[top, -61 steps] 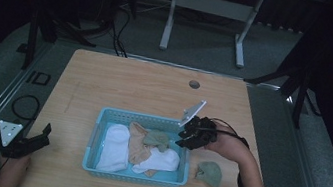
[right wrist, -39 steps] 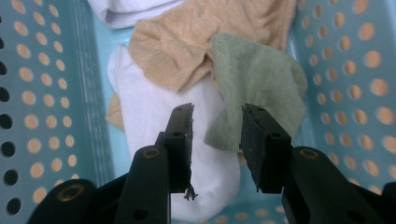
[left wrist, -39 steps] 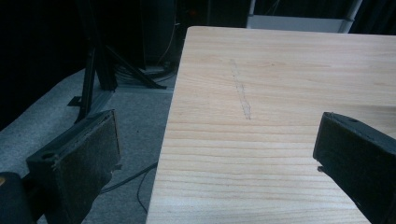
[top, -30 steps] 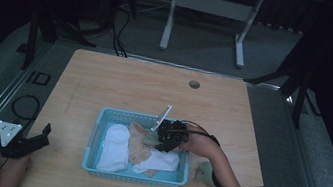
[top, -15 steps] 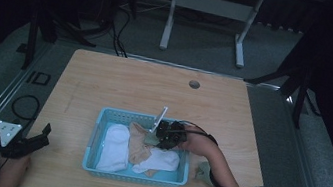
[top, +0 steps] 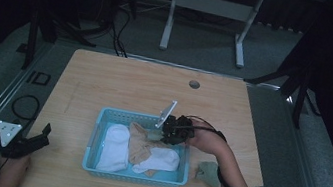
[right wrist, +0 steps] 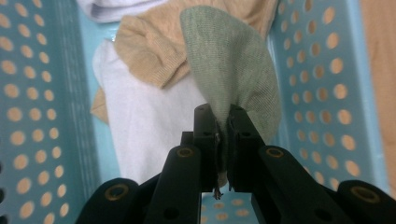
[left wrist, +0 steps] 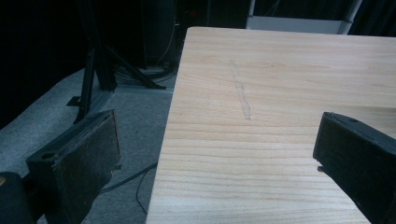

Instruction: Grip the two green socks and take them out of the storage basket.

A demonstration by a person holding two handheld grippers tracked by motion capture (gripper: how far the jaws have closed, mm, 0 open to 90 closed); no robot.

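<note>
Green sock (right wrist: 233, 70): one, pinched by its edge in the right claw (right wrist: 223, 140), which has just been closing and is now clamped on the fabric, over the right end of the one blue basket (top: 97, 133). Sock hangs forward from the jaws, above the pile. In the basket: two white socks (top: 113, 146), at least one tan sock (top: 139, 142); exact tan count hard to make out in the heap. One more green sock (top: 208, 173) lies on the worktop (top: 130, 83) just right of the basket, partly cut off by the forearm. Left claw (top: 41, 137) rests at the worktop's left edge, jaws apart, nothing between. In the high view the held sock is hidden behind the right claw.
</note>
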